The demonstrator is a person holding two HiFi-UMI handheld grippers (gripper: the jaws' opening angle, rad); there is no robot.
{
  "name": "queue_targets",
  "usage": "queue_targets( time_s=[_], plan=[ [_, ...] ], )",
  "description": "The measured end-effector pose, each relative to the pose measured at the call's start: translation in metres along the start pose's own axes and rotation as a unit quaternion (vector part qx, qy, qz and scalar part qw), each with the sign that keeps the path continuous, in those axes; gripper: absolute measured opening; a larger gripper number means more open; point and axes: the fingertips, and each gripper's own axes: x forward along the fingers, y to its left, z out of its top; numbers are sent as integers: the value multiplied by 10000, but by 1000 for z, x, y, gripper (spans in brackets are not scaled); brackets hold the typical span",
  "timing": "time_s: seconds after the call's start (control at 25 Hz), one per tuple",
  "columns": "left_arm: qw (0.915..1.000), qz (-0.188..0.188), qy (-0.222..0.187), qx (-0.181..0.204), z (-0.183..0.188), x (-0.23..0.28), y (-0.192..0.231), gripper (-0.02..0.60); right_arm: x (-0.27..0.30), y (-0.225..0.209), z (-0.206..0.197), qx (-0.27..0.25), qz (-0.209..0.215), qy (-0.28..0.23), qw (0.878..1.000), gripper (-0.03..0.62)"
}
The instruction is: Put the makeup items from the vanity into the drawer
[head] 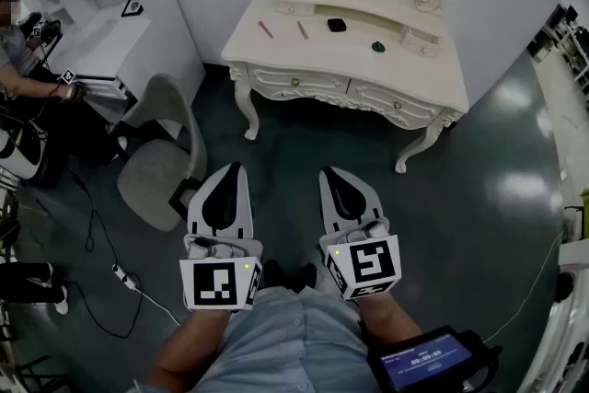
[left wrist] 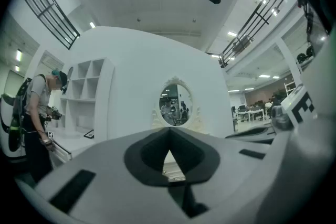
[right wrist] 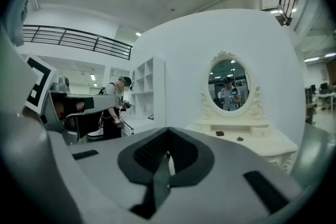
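My left gripper (head: 231, 170) and right gripper (head: 334, 173) are both pinched closed with nothing in them, well back from the white vanity (head: 276, 51). The makeup sits on its top: two pink sticks (head: 265, 28), a black compact (head: 337, 25) and a small green piece (head: 377, 46).

Glossy floor (head: 497, 184), smooth painted vanity (head: 308, 55)

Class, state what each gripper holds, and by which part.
Nothing: the left gripper and the right gripper are both shut and empty, short of the vanity.
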Motion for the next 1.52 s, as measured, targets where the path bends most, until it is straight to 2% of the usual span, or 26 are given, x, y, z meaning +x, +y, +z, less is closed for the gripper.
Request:
queue_targets(
  time_s=[0.16,0.32,0.48,0.68,0.92,1.2,1.52],
  plan=[
    [10000,5,15,34,-6,-5,-3,0,-4,3,-8,5,56,-7,10000,0],
    [10000,56,80,4,-9,-11,-5,0,-5,9,-10,111,299,45,9995,2],
    [9997,101,215,0,-16,-6,-2,0,5,4,-14,196,284,151,9993,3],
    [9994,141,327,-10,-31,28,11,0,43,-12,-25,269,334,266,9987,3],
    [9993,46,379,-38,-41,85,48,0,107,-22,-16,297,302,285,9987,3],
    [9994,-127,296,-83,-46,155,94,0,188,-33,-5,327,165,294,9989,2],
    [9993,-312,127,-132,-43,208,135,0,252,-39,18,259,-61,151,9995,2]
  ],
)
